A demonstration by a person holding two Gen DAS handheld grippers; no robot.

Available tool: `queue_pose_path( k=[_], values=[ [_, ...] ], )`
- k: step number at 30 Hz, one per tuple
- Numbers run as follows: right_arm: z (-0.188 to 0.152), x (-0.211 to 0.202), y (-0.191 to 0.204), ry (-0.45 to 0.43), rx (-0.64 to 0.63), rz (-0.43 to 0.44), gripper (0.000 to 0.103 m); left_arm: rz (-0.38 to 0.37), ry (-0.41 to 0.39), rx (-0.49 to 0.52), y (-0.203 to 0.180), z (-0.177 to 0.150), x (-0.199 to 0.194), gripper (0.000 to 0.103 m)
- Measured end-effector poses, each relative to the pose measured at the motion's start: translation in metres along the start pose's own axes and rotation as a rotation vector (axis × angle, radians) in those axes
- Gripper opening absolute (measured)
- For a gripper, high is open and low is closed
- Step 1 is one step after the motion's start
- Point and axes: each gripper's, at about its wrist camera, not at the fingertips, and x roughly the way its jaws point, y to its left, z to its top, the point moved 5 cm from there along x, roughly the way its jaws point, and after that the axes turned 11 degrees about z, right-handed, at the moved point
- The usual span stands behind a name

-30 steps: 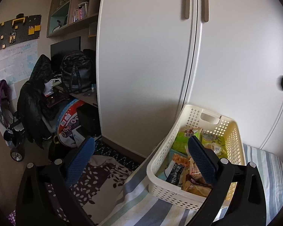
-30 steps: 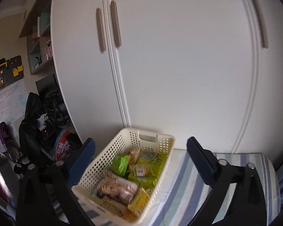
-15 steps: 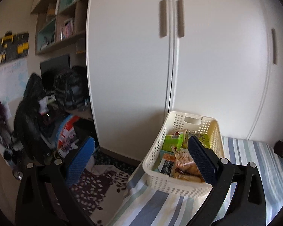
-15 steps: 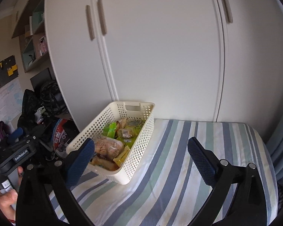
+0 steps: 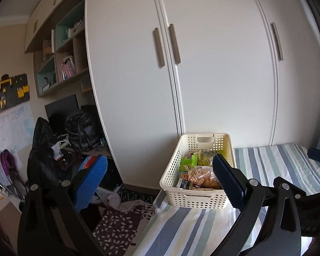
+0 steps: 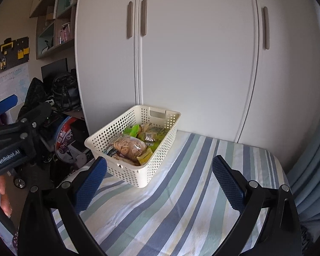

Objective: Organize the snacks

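My left gripper (image 5: 160, 183) hangs in the air with its blue pads spread wide apart and nothing between them. My right gripper (image 6: 160, 183) is in the same condition: pads wide apart, holding nothing, raised above the bed (image 6: 181, 202).

The basket (image 6: 151, 166) is a cream perforated plastic one with a handle cut-out in each short end. It stands on the striped bed cover, near the bed's left edge and close to the white wardrobe (image 6: 192, 64). In the left wrist view the basket (image 5: 177, 166) sits just beyond my left gripper's right pad, which overlaps its near right corner in the frame; whether they touch cannot be determined.

Contents of the basket:
- A clear bag of crackers (image 6: 129, 146) lies on top at the near end.
- A bright green packet (image 6: 131, 130) lies behind it, toward the far end.
- A yellow-green packet (image 6: 145, 156) leans against the right wall.
- Further small wrapped snacks fill the far end; their labels are too small to read.

The bed surface right of the basket carries only the striped cover. In the right wrist view my left gripper's body (image 6: 12, 136) shows at the left edge, with fingers of my hand (image 6: 1, 194) below it.
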Motion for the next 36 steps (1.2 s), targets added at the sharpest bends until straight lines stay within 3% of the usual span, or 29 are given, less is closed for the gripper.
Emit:
queue_pose_path(
  k=[4,19,28,36],
  values=[
    [-0.005,-0.002,-0.004,0.003,0.037,0.037,0.098,0.005,0.004,0.003,-0.005,-0.005,-0.007,0.101],
    [-0.011,0.010,0.009,0.026,-0.003,0.001,0.098,0.006,0.040,0.032,-0.007,-0.018,0.003,0.101],
    [-0.012,0.017,0.010,0.016,-0.042,-0.075,0.098,0.028,0.061,0.054,-0.005,-0.028,0.014,0.101],
    [-0.014,0.032,0.015,0.043,-0.057,-0.044,0.098,0.053,0.101,0.083,-0.003,-0.043,0.031,0.101]
  ],
)
